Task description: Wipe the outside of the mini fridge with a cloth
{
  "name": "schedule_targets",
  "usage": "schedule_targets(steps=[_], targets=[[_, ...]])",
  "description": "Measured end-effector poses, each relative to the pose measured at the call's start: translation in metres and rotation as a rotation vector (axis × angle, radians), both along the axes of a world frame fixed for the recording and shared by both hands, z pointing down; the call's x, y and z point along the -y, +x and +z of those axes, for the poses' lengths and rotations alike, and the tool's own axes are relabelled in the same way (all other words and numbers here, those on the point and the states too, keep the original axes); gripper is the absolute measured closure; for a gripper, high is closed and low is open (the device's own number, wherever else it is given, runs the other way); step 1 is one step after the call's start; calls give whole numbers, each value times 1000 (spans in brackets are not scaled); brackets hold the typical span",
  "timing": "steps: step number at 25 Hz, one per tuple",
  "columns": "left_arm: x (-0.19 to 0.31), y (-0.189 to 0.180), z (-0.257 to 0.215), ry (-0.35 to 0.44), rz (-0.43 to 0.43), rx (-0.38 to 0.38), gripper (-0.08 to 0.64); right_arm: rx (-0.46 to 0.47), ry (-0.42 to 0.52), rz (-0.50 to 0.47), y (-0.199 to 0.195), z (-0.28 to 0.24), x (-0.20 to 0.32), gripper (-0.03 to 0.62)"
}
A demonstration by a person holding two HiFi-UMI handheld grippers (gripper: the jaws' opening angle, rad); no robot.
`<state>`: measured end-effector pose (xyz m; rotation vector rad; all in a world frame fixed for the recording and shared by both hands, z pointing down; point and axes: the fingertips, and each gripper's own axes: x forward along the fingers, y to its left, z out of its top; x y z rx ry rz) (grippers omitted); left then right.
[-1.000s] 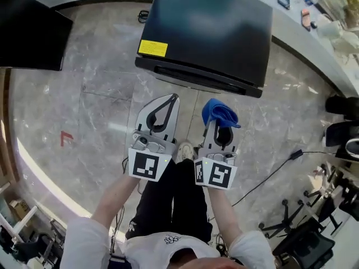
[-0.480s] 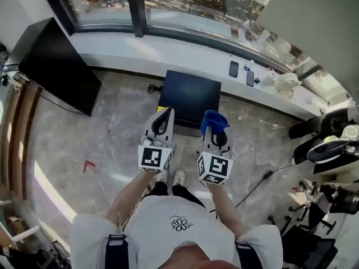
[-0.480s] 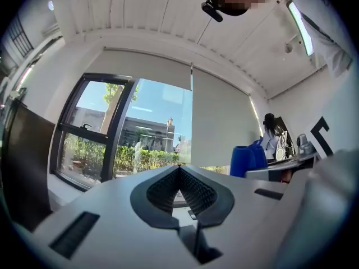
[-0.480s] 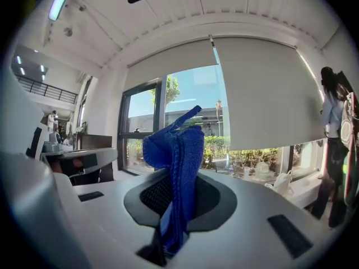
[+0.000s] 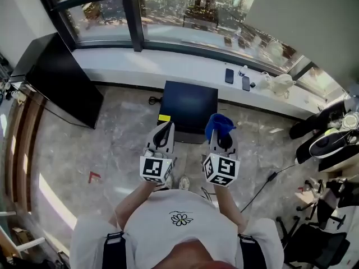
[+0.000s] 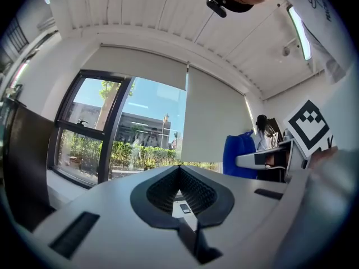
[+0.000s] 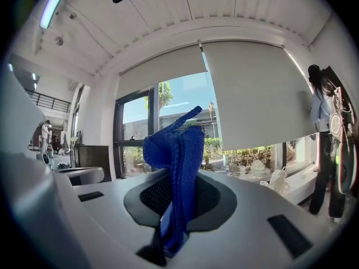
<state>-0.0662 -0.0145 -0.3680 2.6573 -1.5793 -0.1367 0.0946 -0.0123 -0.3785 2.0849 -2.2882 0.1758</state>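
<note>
Item: mini fridge, dark, boxy, standing on the marble floor with its far side against the white window ledge and its near side towards the person; yellow label at its near-left corner. From above the top looks close to square, so no long axis can be given; its height is not readable. Item: right claw, clamped on a blue cloth that bunches up past the tips; held just on the person's side of the fridge's near-right corner and above it. The fridge lies forward of and below this claw. Item: left claw, tips together with nothing between them, at the fridge's near-left corner beside the label. Both claws point away from the person, over the fridge towards the ledge; neither touches it. Judgement: the cloth-bearing right claw is placed for the wipe and must drop forward and down to meet the top or near face.
</note>
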Motion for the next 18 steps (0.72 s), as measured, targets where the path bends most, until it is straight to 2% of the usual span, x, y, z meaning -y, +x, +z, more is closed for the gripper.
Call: schedule_targets(steps=[5,11,18], targets=[[12,5,-14,50,-12,-24,555,8,88,-42,-12,-27,14,517],[-10,12,-6,47,5,-19,555,12,91,-78,-31,-25,-3,517],[-26,20,-6,43,14,-26,555,-5,81,-96,-34,-18,-20,517]])
